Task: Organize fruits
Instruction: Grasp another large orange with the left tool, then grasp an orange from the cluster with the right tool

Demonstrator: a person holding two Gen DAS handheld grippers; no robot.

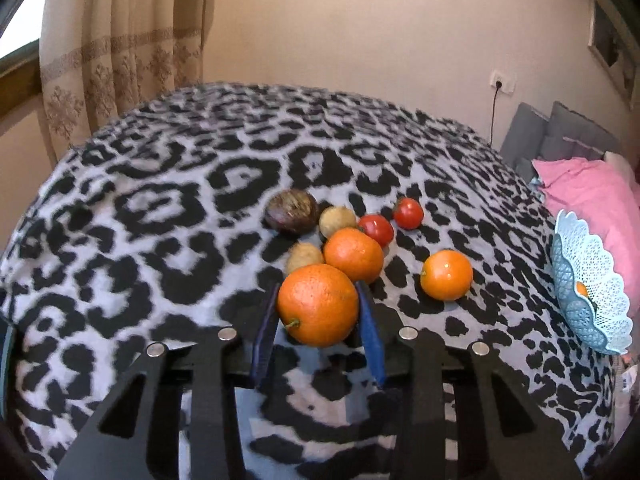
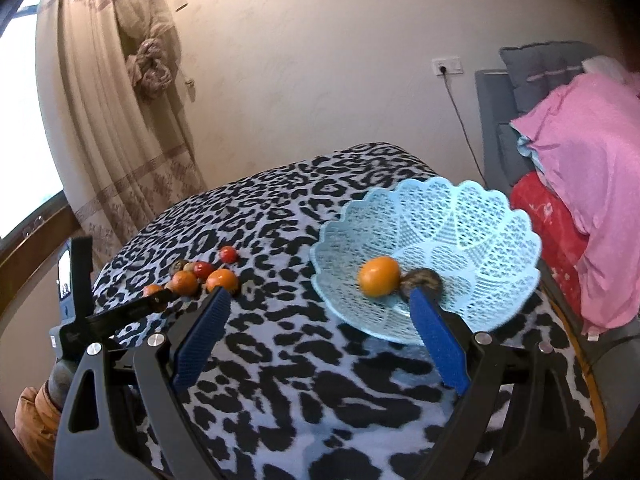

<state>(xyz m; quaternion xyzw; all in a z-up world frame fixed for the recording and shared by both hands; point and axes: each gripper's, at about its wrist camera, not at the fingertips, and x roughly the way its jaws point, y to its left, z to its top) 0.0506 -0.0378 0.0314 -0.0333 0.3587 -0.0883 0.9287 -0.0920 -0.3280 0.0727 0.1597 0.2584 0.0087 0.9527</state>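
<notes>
Your lacy light-blue plastic basket (image 2: 472,216) holds one small round orange fruit (image 2: 379,275) and, at its 3 o'clock, a dark round fruit (image 2: 424,278), blurry. Your right gripper (image 2: 320,296) stands wide, empty. Your left gripper (image 1: 318,300), tilted down, squeezes a big round orange (image 1: 318,305) on the spotted black-and-white blanket (image 1: 160,208).

Wall (image 2: 320,60): plain cream, lit by daylight from left.
Window (image 2: 20,120): bright, left side, dark wood frame.
Curtain (image 2: 120,140): beige w/ patterned band, tied in knot up top.
Socket (image 2: 446,66): on wall, black cord hanging down.
Bed cover (image 2: 300,380): black/white leopard print.
Headboard (image 1: 532,136): grey, padded.
Pink bedding (image 2: 592,168): piled at right, red fabric below.
</notes>
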